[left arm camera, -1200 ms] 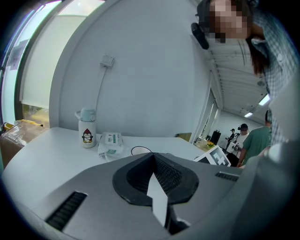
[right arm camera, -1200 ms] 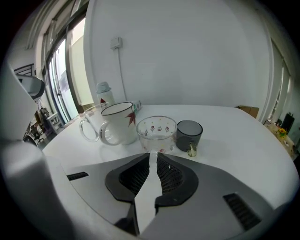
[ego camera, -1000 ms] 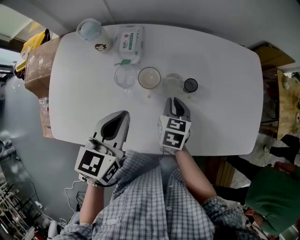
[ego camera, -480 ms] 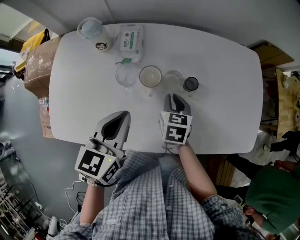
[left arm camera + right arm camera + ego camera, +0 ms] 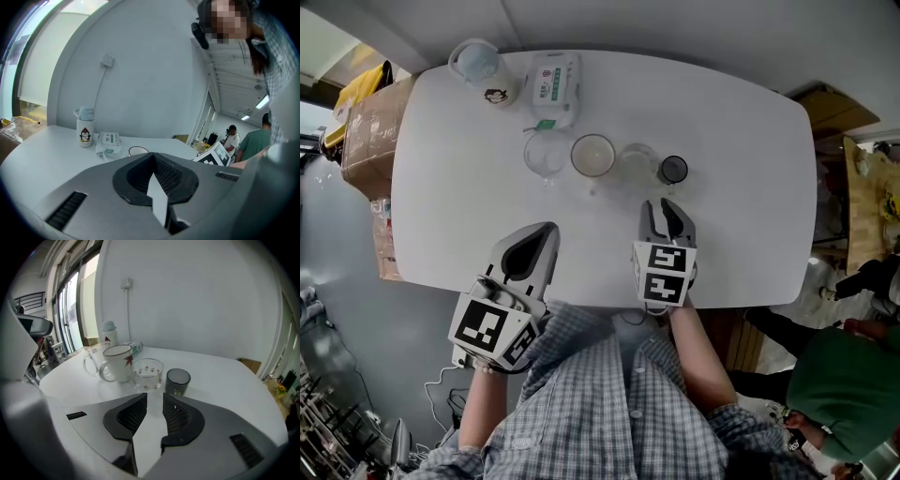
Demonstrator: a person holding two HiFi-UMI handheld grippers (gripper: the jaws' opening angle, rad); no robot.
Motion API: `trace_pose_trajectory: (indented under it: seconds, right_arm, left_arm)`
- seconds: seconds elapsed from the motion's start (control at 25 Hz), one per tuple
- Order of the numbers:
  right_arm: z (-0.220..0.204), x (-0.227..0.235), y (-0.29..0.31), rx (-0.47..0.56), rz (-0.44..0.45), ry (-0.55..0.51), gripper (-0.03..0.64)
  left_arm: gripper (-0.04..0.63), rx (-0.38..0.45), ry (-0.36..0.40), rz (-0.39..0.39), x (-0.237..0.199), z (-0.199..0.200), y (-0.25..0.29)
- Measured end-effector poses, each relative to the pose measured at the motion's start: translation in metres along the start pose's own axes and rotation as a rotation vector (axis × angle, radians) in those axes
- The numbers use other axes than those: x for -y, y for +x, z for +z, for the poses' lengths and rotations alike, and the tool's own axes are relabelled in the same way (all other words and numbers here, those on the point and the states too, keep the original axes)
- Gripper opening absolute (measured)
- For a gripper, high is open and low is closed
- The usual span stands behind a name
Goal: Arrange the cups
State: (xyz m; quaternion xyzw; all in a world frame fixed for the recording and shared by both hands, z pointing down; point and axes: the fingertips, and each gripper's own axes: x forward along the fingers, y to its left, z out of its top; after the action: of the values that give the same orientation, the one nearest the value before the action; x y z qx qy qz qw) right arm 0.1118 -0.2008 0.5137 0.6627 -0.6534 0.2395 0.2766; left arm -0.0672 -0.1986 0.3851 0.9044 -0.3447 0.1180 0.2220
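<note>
The four cups are set in a line across the white table [image 5: 741,112]: clear handled mug [image 5: 546,153], white mug [image 5: 593,156], patterned glass [image 5: 638,162] and small dark cup [image 5: 673,170]. The dark cup is found just ahead of the right gripper [image 5: 666,208], whose jaws are held slightly apart with nothing between them. The left gripper [image 5: 539,239], jaws pressed together and empty, is kept farther back, so the right is judged the nearer.

Right gripper [image 5: 665,214] farther right, jaws apart.
</note>
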Motion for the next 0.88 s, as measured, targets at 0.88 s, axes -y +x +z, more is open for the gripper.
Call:
trace_pose_trajectory:
  seconds: [0.88]
  right_arm:
    - [-0.009, 0.042, 0.024, -0.037, -0.08, -0.019, 0.06]
  left_arm:
    - [0.011, -0.014, -0.003, 0.018, 0.004, -0.004, 0.006]
